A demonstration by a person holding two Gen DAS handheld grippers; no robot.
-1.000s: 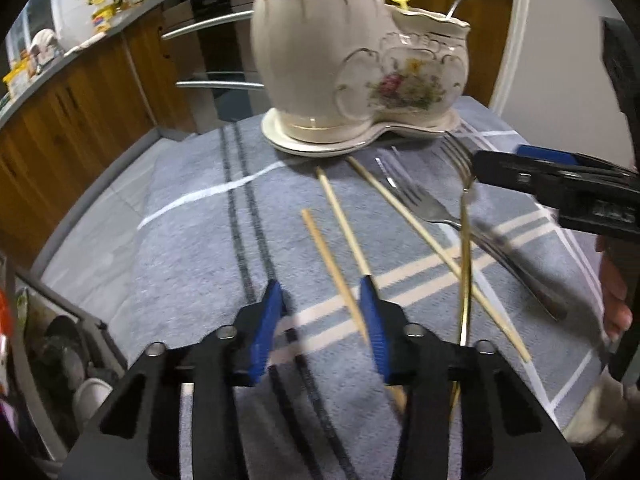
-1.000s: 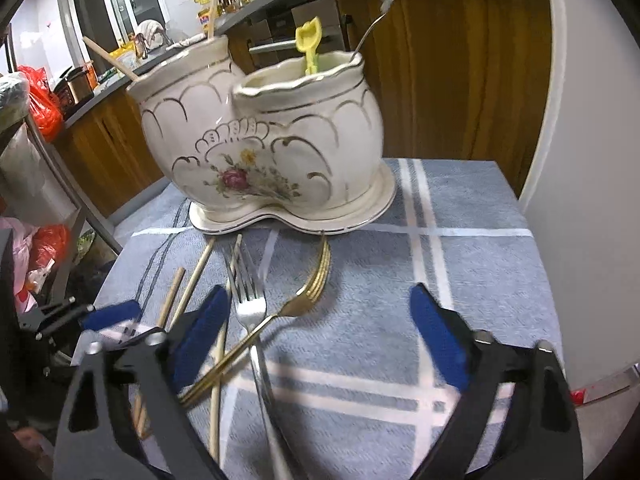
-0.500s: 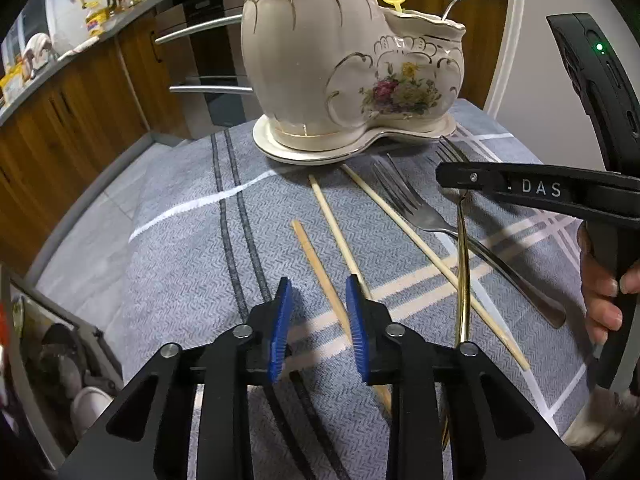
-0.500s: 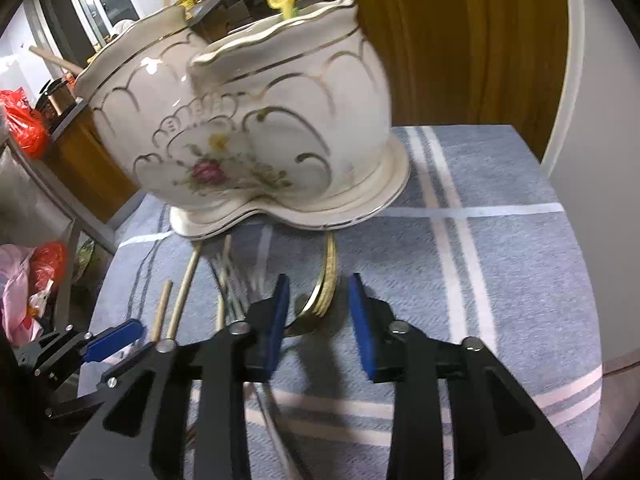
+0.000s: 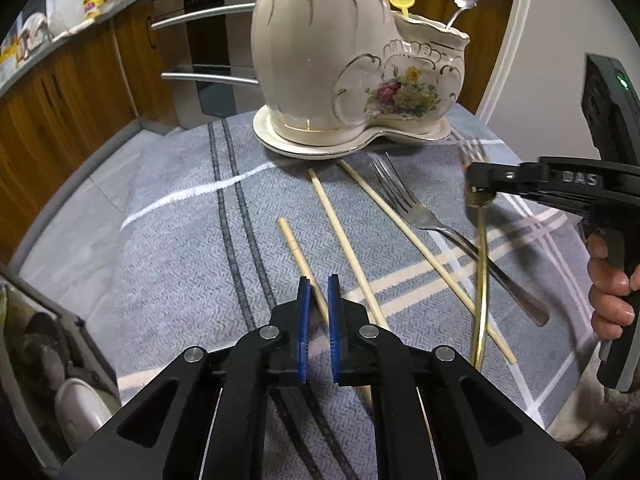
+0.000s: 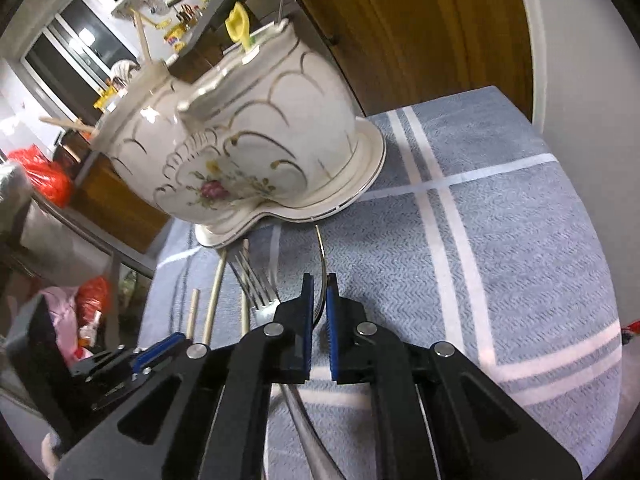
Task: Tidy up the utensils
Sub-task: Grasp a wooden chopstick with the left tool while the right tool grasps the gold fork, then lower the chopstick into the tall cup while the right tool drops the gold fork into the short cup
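Pinching the gold-coloured metal fork (image 6: pixel 321 268) by its head, the right gripper (image 6: pixel 319 300) faced the white floral ceramic holder (image 6: pixel 248 148) just ahead; the left gripper (image 5: pixel 317 304) clamped a pale wooden chopstick (image 5: pixel 298 248).

Utensils lie on a cloth (image 5: pixel 168 240) in front of a holder (image 5: pixel 352 80).
Three chopsticks (image 5: pixel 344 240) lie left of two crossed forks (image 5: pixel 424 216); a spoon (image 5: pixel 464 4) stands in the holder's right compartment.
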